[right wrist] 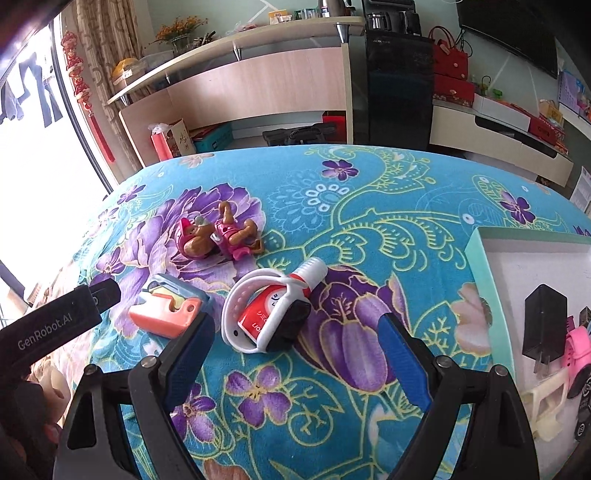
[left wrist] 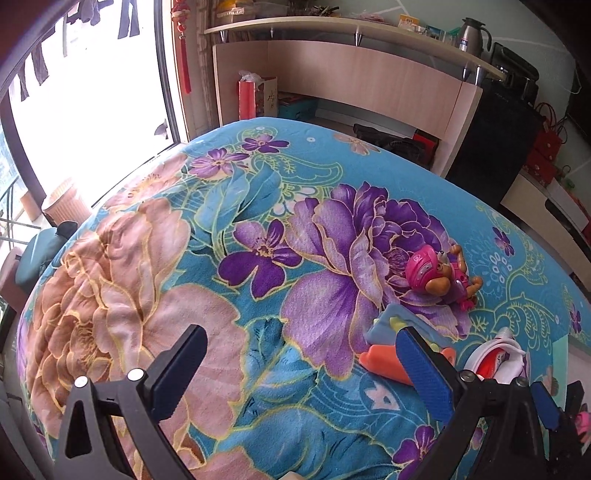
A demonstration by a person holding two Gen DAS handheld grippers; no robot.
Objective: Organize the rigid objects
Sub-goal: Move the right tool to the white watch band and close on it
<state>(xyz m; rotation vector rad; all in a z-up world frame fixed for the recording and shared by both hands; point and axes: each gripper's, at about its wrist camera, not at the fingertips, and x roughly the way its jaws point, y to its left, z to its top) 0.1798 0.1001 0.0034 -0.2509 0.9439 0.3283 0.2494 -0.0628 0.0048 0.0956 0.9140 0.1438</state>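
Both hand-held grippers, left (left wrist: 299, 373) and right (right wrist: 295, 354), hang released and empty over the floral bed (right wrist: 369, 192). Partly done: a charger (right wrist: 543, 325) already lies in the box (right wrist: 476, 254). Still loose: white watch band around a red tube (right wrist: 269, 314), coral-blue toy (right wrist: 170, 310), pink pup figure (right wrist: 218, 236).

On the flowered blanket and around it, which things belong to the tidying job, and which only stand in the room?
Belong to the job:
- pink toy dog
- orange and blue toy
- white watch looped around a red tube
- box with a black charger already inside

Just lying about:
- thermos on the shelf
- red bags
- black cabinet
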